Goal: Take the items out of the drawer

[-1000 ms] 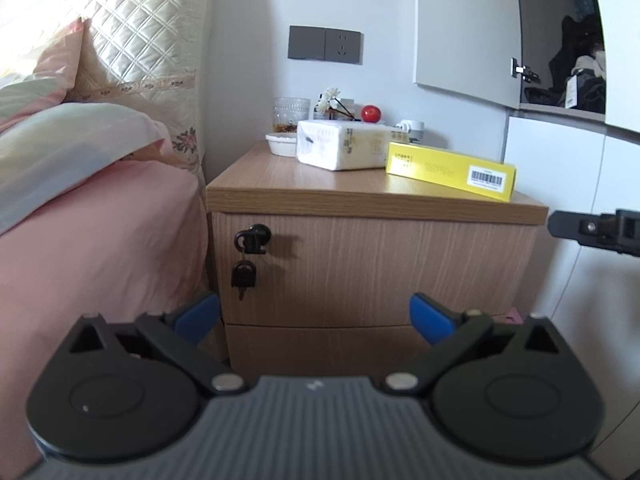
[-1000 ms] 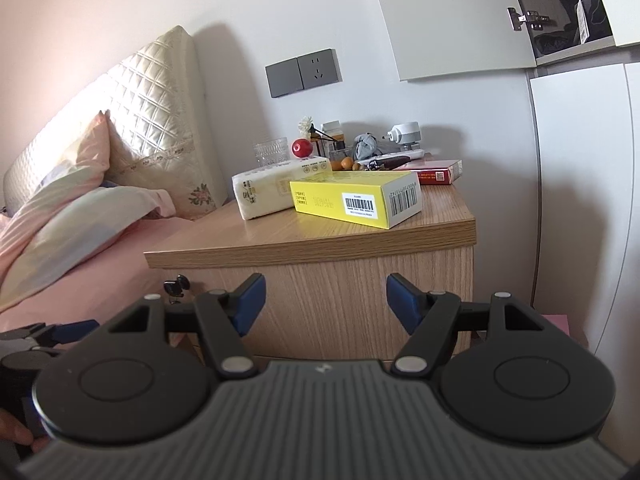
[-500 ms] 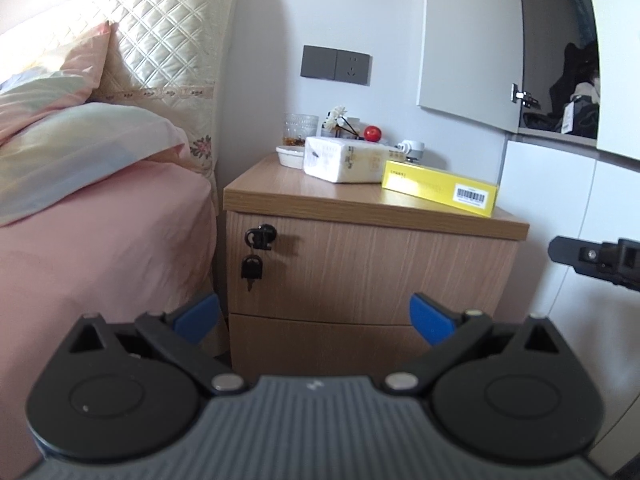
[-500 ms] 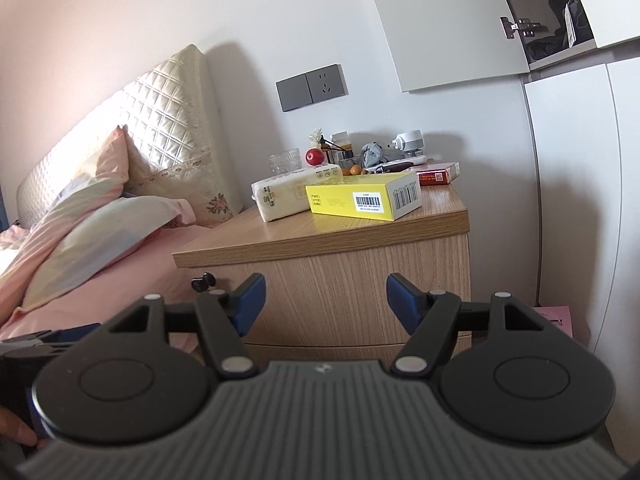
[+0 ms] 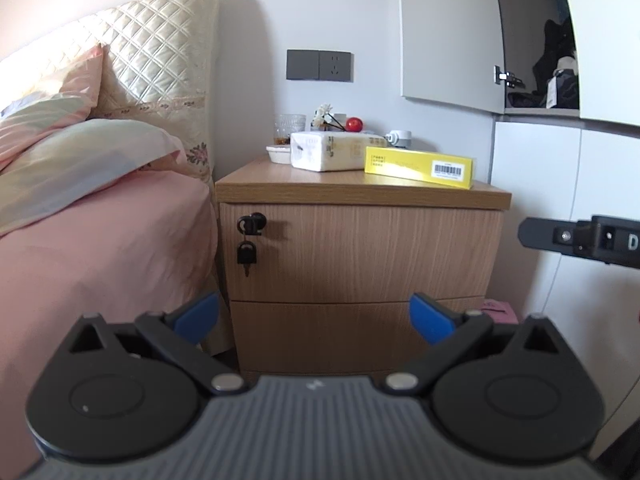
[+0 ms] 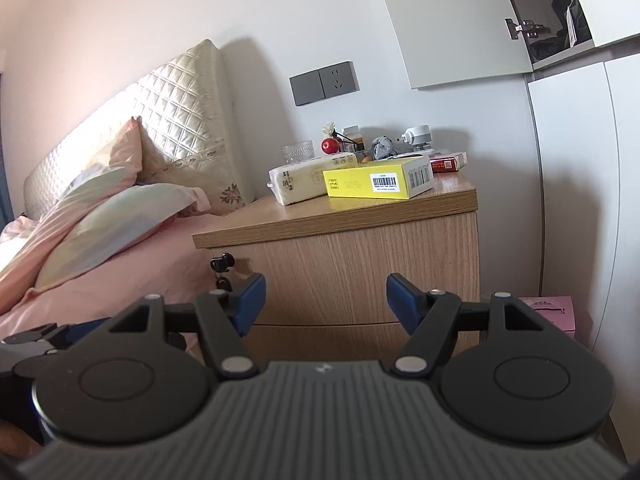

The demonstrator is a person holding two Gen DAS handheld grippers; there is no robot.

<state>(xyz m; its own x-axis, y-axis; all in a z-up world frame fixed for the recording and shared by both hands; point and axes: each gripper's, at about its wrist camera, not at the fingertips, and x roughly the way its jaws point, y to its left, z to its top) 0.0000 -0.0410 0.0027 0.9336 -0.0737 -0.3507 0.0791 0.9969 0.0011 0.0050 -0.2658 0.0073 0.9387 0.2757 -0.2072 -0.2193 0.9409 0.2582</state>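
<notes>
So both grippers are just hanging in front of the nightstand (image 5: pixel 360 196), well back from it, touching nothing. The left gripper (image 5: pixel 314 316) has its blue fingers (image 5: pixel 198 316) spread wide with nothing between them, and it's looking pretty much straight at the front of the cabinet. The upper drawer (image 5: pixel 360 252) sits above and past its fingertips, shut flush, with a black lock and a key (image 5: pixel 247 254) dangling from it near the drawer's left edge. The lower drawer (image 5: pixel 336 336) is right behind the gap between the fingers, also shut.

The right gripper (image 6: pixel 323 300) is spread open too, empty, and it's off to the right side, seeing the nightstand at an angle. From there the upper drawer (image 6: pixel 352 268) lines up just beyond the open jaws, and the lock (image 6: pixel 222 264) peeks out beside the left finger. In the left wrist view you can catch the right gripper poking in at the right edge (image 5: pixel 580 240).

On top of the nightstand: a yellow box (image 5: pixel 418 166) with a barcode near the front, a white tissue pack (image 5: pixel 332 152) just behind and left of it, a glass cup (image 5: pixel 290 128) and a small red ball (image 5: pixel 354 124) toward the wall. Pink bed (image 5: pixel 100 240) is tight against the nightstand's left side.
</notes>
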